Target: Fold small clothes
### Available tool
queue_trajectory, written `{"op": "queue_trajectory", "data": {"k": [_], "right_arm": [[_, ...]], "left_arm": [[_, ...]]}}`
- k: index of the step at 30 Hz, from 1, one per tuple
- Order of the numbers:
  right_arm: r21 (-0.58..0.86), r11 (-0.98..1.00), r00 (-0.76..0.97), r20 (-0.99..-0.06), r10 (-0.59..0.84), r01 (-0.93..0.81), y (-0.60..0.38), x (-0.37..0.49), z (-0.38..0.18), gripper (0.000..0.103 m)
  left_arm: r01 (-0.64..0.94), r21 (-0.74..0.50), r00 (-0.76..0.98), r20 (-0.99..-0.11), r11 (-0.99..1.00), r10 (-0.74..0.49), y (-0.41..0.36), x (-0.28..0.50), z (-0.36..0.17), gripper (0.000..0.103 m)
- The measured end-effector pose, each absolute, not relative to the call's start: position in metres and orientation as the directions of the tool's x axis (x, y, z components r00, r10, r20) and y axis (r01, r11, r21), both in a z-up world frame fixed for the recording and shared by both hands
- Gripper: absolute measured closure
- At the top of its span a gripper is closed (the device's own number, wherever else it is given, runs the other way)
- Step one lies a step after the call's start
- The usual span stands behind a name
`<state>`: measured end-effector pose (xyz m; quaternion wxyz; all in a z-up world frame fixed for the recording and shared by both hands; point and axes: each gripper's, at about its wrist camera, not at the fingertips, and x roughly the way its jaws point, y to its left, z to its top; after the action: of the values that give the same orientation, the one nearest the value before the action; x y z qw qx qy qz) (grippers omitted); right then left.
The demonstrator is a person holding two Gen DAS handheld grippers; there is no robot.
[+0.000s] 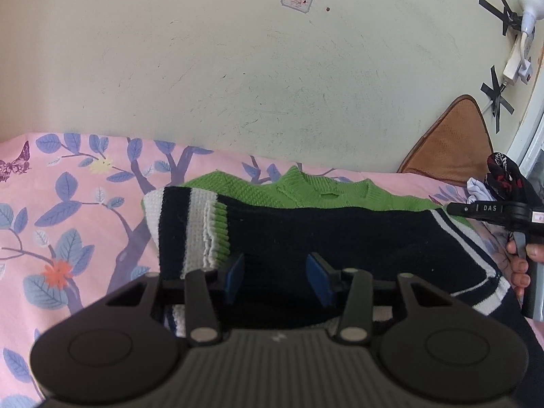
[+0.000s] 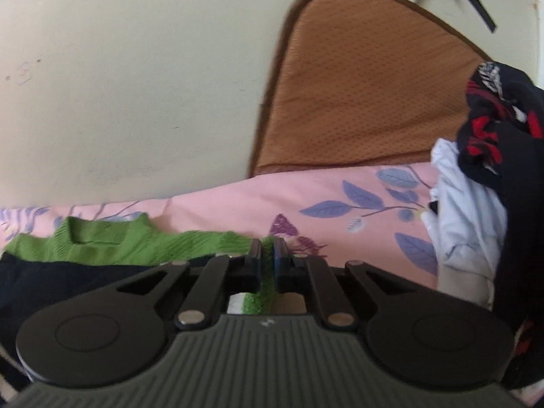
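Note:
A small knitted sweater (image 1: 340, 231), green at the neck and navy with white stripes below, lies on the pink floral bed sheet (image 1: 68, 204). Its left sleeve (image 1: 200, 227) is folded in over the body. My left gripper (image 1: 275, 277) is open, its blue pads just above the navy body. My right gripper (image 2: 267, 258) is shut on the sweater's green edge (image 2: 267, 289) at the sweater's (image 2: 136, 248) right side. The right gripper also shows at the right edge of the left wrist view (image 1: 489, 210).
A pale wall (image 1: 272, 85) rises behind the bed. A brown cushion (image 2: 367, 85) leans in the corner. A pile of other clothes, black-and-red (image 2: 493, 125) over white (image 2: 465, 224), lies to the right. A taped lamp (image 1: 527, 10) hangs on the wall.

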<state>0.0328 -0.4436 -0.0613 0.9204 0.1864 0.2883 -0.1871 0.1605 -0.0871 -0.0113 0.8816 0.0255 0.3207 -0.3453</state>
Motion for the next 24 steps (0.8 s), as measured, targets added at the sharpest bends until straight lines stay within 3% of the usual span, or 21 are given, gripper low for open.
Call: {"op": "queue_trajectory", "data": {"k": [3,5,7,8,9,10,13,15,17,19,21,24], "right_arm": [[0.333,0.857,0.805,-0.575,-0.146,0.393,-0.444,0.020,-0.055,0.079],[0.323,0.871,0.813,-0.566,-0.136,0.371,-0.436,0.004,-0.046,0.077],[0.343,0.871,0.820,-0.561,-0.110,0.352,-0.430,-0.013,-0.043,0.055],[0.346,0.876,0.816,-0.571,-0.088,0.336,-0.425,-0.019,-0.046,0.058],[0.321,0.890,0.801,-0.594,-0.078,0.325,-0.420,-0.022,-0.051,0.089],[0.266,0.909,0.777,-0.623,-0.092,0.321,-0.415,-0.023,-0.058,0.092],[0.289,0.860,0.777,-0.605,-0.177,0.421,-0.422,-0.038,-0.059,0.093],[0.259,0.843,0.773,-0.582,-0.253,0.471,-0.418,-0.046,-0.050,0.090],[0.339,0.860,0.835,-0.525,-0.164,0.382,-0.408,-0.063,-0.038,0.088],[0.329,0.891,0.858,-0.499,-0.118,0.314,-0.388,-0.073,-0.029,0.069],[0.315,0.906,0.862,-0.497,-0.097,0.284,-0.373,-0.082,-0.028,0.062],[0.365,0.891,0.856,-0.515,-0.048,0.270,-0.364,-0.089,-0.039,0.061]], "left_arm": [[0.620,-0.195,0.550,-0.582,0.760,-0.598,-0.085,0.162,-0.010,0.061],[0.604,-0.234,0.552,-0.567,0.762,-0.612,-0.080,0.162,-0.006,0.061],[0.597,-0.236,0.557,-0.566,0.766,-0.608,-0.079,0.162,-0.005,0.061],[0.590,-0.212,0.560,-0.587,0.779,-0.585,-0.082,0.163,-0.008,0.064],[0.588,-0.179,0.576,-0.591,0.789,-0.564,-0.084,0.162,-0.010,0.066],[0.591,-0.145,0.588,-0.596,0.794,-0.547,-0.087,0.160,-0.010,0.068],[0.588,-0.052,0.624,-0.605,0.807,-0.494,-0.095,0.151,-0.010,0.068],[0.590,0.013,0.645,-0.609,0.808,-0.461,-0.100,0.144,-0.009,0.067],[0.587,0.048,0.656,-0.613,0.808,-0.440,-0.104,0.139,-0.007,0.066],[0.587,0.065,0.660,-0.615,0.807,-0.431,-0.105,0.135,-0.004,0.064],[0.594,0.068,0.663,-0.606,0.802,-0.439,-0.105,0.130,0.000,0.059],[0.563,0.117,0.709,-0.577,0.818,-0.406,-0.099,0.129,0.007,0.056]]}}
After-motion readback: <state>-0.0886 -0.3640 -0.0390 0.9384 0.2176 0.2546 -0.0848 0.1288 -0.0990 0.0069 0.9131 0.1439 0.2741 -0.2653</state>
